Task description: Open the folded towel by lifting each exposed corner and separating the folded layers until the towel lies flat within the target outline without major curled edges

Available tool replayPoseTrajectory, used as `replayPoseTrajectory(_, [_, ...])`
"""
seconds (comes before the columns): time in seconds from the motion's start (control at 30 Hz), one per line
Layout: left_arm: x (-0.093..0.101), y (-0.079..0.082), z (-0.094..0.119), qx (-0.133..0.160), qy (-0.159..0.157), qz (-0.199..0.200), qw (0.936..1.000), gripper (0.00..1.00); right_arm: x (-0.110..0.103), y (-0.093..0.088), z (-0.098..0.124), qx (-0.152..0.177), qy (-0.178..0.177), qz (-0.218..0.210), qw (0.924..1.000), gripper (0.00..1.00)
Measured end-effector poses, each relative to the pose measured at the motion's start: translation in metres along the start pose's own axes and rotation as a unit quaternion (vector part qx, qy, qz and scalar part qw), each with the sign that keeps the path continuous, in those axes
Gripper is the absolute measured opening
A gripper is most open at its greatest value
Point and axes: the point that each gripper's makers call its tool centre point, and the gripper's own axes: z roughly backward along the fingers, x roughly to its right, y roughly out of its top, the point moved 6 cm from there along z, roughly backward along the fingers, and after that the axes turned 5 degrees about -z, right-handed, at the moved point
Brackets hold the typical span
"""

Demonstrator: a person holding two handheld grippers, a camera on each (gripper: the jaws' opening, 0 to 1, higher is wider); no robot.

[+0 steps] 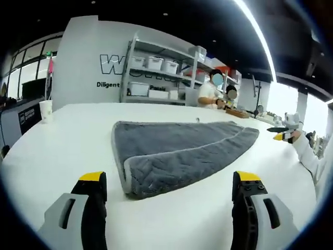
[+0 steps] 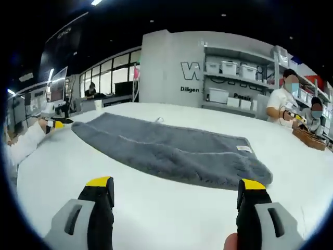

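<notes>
Now, towel: gray folded towel (image 1: 177, 151) mid-frame on white table (image 1: 62, 151).
Grippers: my left gripper (image 1: 169, 190) and right gripper (image 2: 177, 195) released, holding nothing.

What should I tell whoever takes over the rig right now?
Left gripper: open, empty, hovering short of the towel's folded end.
Right gripper: open, empty, above the table near the towel's long edge.
Towel: grey, still folded on the white table; the doubled layers show at the end nearest the left gripper, and a small tag lies on top near one end.
Done: nothing unfolded yet.
Left: lift the exposed corners, separate the layers, spread the towel flat. I can't make out a target outline.
</notes>
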Motion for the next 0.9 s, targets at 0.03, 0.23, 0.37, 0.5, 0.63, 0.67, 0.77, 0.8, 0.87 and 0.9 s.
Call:
replayPoseTrajectory(0.03, [0.0,0.0,-0.001,0.0,0.0,-0.001,1.0,0.98,0.0,0.003,0.0,0.009,0.004,-0.004,0.9999,0.99])
replayPoseTrajectory(0.23, [-0.002,0.007,-0.012,0.02,-0.013,-0.008,0.9997,0.97,-0.012,0.007,0.002,0.027,0.017,-0.005,0.9995,0.99])
replayPoseTrajectory(0.37, [-0.002,0.002,-0.029,-0.019,-0.02,-0.017,0.9995,0.93,-0.013,0.007,0.002,0.03,0.021,-0.01,0.9993,0.99])
replayPoseTrajectory(0.5, [-0.011,0.004,-0.043,-0.039,-0.013,-0.017,0.999,0.88,-0.013,0.007,0.002,0.033,0.022,-0.011,0.9992,0.99])
replayPoseTrajectory(0.63, [-0.015,0.013,-0.048,-0.023,-0.011,0.002,0.9997,0.73,-0.013,0.006,0.003,0.034,0.023,-0.013,0.9991,0.98])
replayPoseTrajectory(0.67, [-0.014,0.014,-0.048,-0.018,-0.014,0.002,0.9997,0.68,-0.012,0.005,0.003,0.034,0.022,-0.015,0.9991,0.98])
replayPoseTrajectory(0.77, [-0.011,0.016,-0.047,-0.016,-0.018,-0.003,0.9997,0.57,-0.011,0.004,0.002,0.031,0.022,-0.015,0.9992,0.98])
replayPoseTrajectory(0.8, [-0.01,0.015,-0.046,-0.02,-0.017,-0.011,0.9996,0.54,-0.012,0.004,0.001,0.03,0.022,-0.015,0.9992,0.98])
replayPoseTrajectory(0.87, [-0.009,0.015,-0.044,-0.022,-0.018,-0.025,0.9993,0.47,-0.013,0.004,0.001,0.029,0.023,-0.015,0.9992,0.98])
replayPoseTrajectory(0.9, [-0.009,0.016,-0.043,-0.021,-0.02,-0.028,0.9992,0.43,-0.013,0.003,0.0,0.028,0.025,-0.014,0.9992,0.98])
